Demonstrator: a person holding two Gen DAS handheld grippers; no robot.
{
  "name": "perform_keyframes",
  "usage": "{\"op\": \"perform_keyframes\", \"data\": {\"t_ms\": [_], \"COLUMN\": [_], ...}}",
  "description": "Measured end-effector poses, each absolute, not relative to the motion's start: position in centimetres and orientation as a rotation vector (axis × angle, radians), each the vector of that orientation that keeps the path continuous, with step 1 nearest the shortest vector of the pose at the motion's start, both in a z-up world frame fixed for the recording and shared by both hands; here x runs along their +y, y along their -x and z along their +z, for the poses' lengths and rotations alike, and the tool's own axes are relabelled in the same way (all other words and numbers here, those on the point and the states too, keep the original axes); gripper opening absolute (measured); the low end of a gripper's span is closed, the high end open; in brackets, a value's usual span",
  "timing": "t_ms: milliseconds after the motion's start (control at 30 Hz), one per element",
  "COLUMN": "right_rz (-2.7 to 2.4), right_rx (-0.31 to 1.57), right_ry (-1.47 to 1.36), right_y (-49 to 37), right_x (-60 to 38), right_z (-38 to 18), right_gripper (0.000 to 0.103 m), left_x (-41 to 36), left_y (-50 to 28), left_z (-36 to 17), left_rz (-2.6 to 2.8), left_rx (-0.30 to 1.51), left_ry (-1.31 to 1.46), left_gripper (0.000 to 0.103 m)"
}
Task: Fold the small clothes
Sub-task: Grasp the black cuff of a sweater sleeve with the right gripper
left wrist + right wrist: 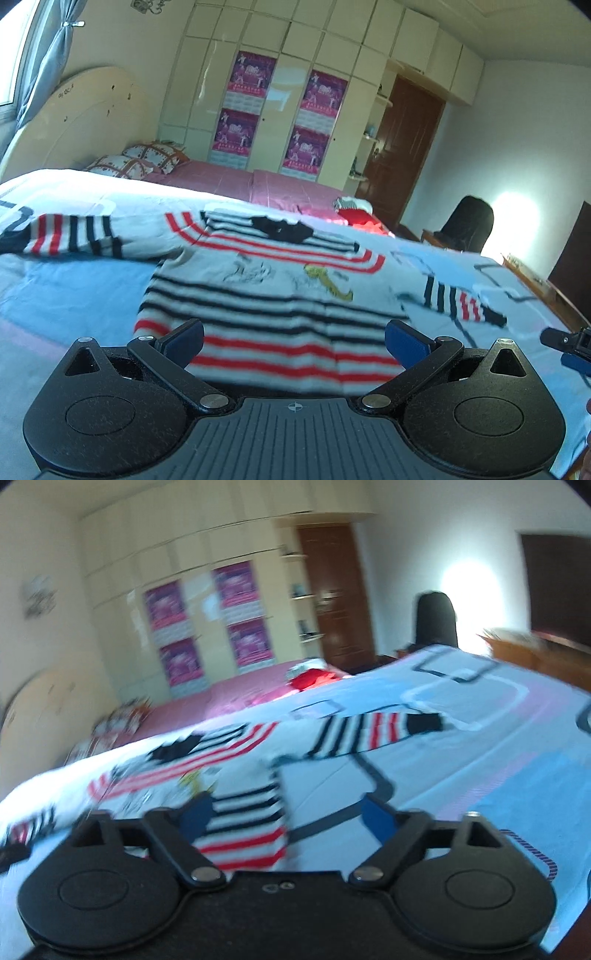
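A small white sweater [266,291] with red and black stripes and a black collar lies flat on the blue bedsheet [74,288], both sleeves spread out. My left gripper [293,341] is open, its blue pads on either side of the sweater's bottom hem. My right gripper [286,819] is open over the hem's right corner; its view is blurred. The sweater [243,827] and its right sleeve [373,731] show there too. The right gripper's tip shows at the right edge of the left wrist view [569,347].
A pink sheet [258,184] covers the far part of the bed, with patterned pillows [136,160] and a red and white garment [354,210] on it. A wardrobe with posters [277,122], a brown door [402,147] and a black chair [469,221] stand beyond.
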State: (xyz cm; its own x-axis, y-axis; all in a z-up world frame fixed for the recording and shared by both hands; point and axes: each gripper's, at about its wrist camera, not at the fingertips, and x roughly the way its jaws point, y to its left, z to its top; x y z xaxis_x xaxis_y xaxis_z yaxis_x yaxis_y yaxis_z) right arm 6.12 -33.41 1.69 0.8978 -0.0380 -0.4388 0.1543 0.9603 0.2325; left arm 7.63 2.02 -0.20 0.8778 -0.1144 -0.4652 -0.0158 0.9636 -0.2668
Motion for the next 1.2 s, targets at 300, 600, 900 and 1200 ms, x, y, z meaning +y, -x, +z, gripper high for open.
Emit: {"op": "perform_keyframes", "data": {"t_ms": [300, 600, 900, 1200], "right_rz": [-0.248, -0.329, -0.321, -0.221], "right_rx": [0.432, 0.523, 0.541, 0.435], "right_ry": [-0.514, -0.743, -0.775, -0.442], "right_y": [-17.5, -29.5, -34.5, -36.4], "right_x": [-46.6, -56.6, -57.5, -48.9], "right_z": [-2.1, -10.8, -13.9, -7.4], "right_gripper": [0.045, 0.044, 0.011, 0.008], "left_x": [-0.8, -4.8, -6.1, 1.0], "left_y": [-17.3, -26.8, -29.3, -28.2], "left_z": [-1.8, -6.2, -7.8, -7.5], "left_rz": [0.017, 0.075, 0.117, 0.218], "left_rx": [0.545, 0.651, 0.7, 0.676], "left_ry": [0.237, 0.24, 0.248, 0.282], "left_gripper": [0.103, 0.103, 0.103, 0.103]}}
